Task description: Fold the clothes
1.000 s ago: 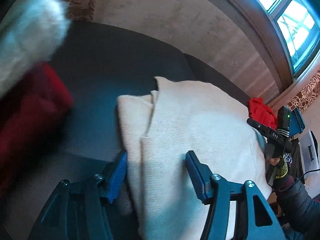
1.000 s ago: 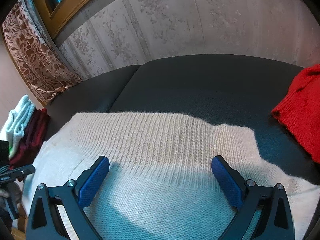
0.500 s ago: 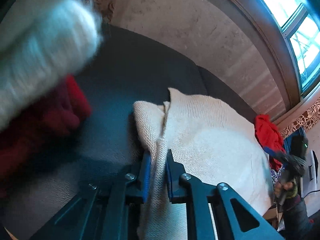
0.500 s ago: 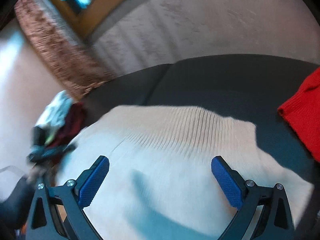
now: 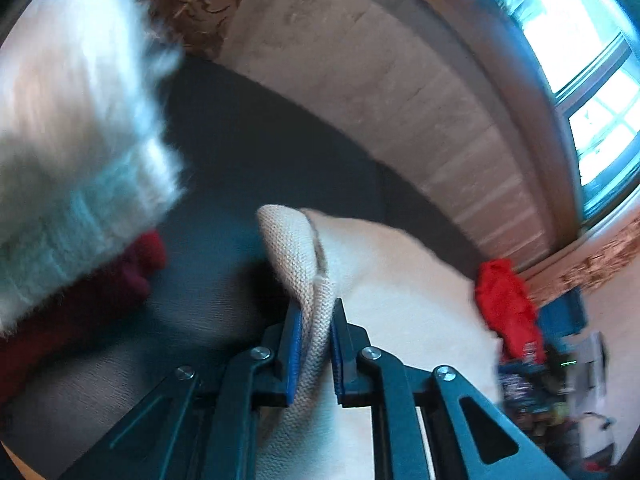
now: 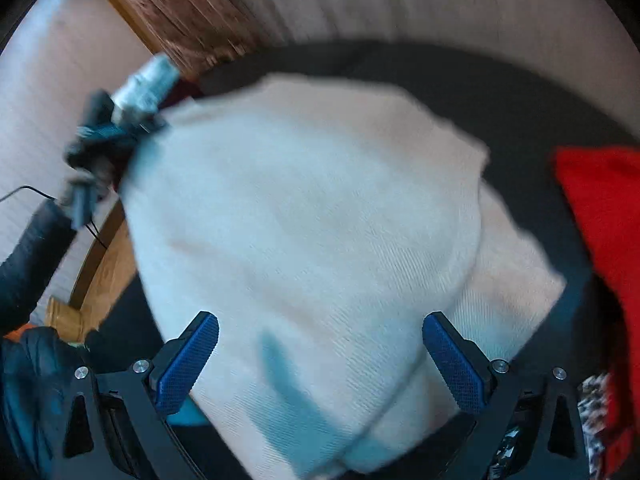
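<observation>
The left claw (image 5: 313,344), wide open a second ago, has closed on the folded edge of the cream sweater (image 5: 384,276) and raised it off the dark sofa (image 5: 248,160). The right claw (image 6: 320,360), jaws apart, has swung sideways above the sweater.

Your dark sofa (image 6: 532,92) carries the cream sweater (image 6: 320,208) spread across its seat. To the sweater's right lies a red garment (image 6: 600,220); to its left, a maroon one (image 5: 80,312) under a fluffy white one (image 5: 72,152).
</observation>
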Tool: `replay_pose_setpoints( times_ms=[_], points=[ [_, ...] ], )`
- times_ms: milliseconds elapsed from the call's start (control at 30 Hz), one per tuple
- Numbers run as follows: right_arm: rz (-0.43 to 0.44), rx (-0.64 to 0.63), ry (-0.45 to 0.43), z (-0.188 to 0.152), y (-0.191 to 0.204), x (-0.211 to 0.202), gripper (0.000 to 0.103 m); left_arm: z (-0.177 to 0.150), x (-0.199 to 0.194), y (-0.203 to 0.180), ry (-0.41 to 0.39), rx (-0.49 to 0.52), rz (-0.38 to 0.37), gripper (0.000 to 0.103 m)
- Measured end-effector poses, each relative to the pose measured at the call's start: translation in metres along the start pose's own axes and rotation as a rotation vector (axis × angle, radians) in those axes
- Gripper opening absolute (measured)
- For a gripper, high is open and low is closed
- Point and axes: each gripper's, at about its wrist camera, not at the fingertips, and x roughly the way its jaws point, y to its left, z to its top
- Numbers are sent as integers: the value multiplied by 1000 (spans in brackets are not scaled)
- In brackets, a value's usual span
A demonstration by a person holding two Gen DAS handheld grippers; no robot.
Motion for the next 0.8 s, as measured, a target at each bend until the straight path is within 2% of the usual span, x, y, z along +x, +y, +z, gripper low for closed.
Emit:
replay_pose_setpoints(
  times_ms=[67, 200, 300, 500, 633, 800],
  points=[
    [-7, -35, 16, -7, -4, 11, 103, 1, -11, -10, -17, -27, -92, 11],
    [25, -20, -29, -13, -9, 7, 103, 4, -27, -32, -57, -60, -230, 11],
    [31, 10, -43, -12, -12, -1, 103, 6, -27, -50, -62, -44, -245, 11],
    [32, -99, -65, -10, 9, -11, 103, 11, -21, -69, -68, -68, -278, 11],
    [26, -133, 23, -14, 7, 19, 103, 11, -24, -77, -90, -106, -317, 11],
    [95, -53, -31, -14, -3, 19, 103, 10, -28, -108, -119, -102, -359, 10]
  ],
)
